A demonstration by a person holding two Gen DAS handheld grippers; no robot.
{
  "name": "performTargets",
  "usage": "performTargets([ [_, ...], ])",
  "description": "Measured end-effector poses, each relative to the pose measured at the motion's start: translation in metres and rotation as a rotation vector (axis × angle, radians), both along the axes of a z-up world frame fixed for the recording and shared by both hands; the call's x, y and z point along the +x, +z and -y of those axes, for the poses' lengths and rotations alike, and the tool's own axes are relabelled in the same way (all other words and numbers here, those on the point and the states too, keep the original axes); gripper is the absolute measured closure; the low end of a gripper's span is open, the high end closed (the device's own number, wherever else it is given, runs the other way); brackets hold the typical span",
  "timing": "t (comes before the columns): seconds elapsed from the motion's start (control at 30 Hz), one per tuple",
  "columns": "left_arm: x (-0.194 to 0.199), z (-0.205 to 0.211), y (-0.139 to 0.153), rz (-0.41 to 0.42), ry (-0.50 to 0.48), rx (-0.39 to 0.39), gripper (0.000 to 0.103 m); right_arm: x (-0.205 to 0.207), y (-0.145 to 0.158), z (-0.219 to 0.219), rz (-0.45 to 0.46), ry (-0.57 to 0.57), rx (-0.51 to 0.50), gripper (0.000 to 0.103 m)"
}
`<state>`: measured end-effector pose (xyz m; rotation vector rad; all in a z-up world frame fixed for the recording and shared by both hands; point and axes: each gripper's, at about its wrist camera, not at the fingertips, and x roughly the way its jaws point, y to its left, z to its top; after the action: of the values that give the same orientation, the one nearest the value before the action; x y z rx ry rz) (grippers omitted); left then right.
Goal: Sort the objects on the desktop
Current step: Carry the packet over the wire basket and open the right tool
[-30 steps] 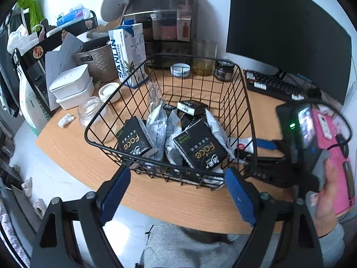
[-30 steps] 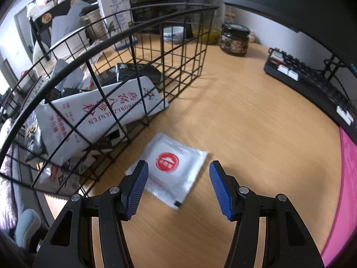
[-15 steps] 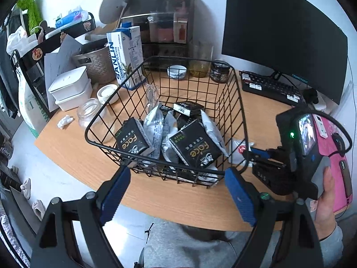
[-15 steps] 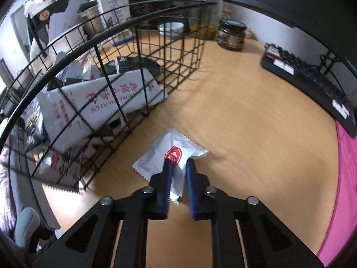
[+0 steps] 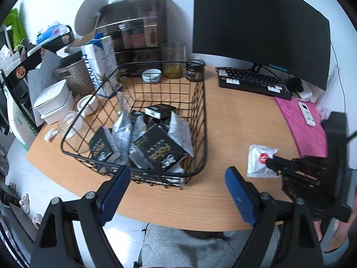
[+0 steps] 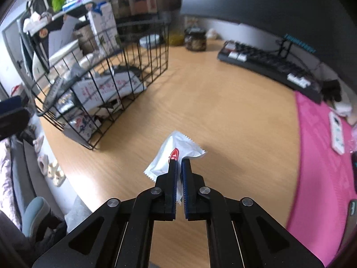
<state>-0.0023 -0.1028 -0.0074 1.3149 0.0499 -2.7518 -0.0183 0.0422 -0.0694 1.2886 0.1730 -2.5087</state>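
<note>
wooden desk (image 5: 234,122) bears wire basket (image 5: 200,111), keyboard (image 5: 252,82), pink mat (image 5: 308,131).

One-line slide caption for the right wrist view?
Right tool shut on white sachet above the wooden desk, beside the wire basket.

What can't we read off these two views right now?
- White sachet: near edge hidden between the right gripper fingers in the right wrist view; whether it has left the desk can't be told.
- Lower packets in the wire basket: covered by the black boxes in the left wrist view.
- Packet print: motion-blurred in the right wrist view.
- Left gripper: open, empty; the person's hand is cut off by the frame edge.
</note>
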Motion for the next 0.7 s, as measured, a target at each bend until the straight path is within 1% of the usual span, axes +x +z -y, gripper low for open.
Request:
performTargets([
  [0.2, -0.004, -0.006, 0.001, -0.003, 0.003, -0.009, 0.016, 0.015, 0.029, 0.0, -0.062, 0.0, -0.027, 0.099],
  [0.33, -0.001, 0.01, 0.01, -0.035, 0.055, -0.01, 0.016, 0.016, 0.05, 0.014, -0.101, 0.037, -0.065, 0.099],
  [0.5, 0.002, 0.04, 0.019, -0.061, 0.124, -0.001, 0.016, 0.014, 0.076, 0.057, -0.164, 0.117, -0.097, 0.098],
  [0.7, 0.005, 0.074, 0.022, -0.076, 0.2, 0.006, 0.016, 0.005, 0.089, 0.106, -0.192, 0.187, -0.116, 0.099],
])
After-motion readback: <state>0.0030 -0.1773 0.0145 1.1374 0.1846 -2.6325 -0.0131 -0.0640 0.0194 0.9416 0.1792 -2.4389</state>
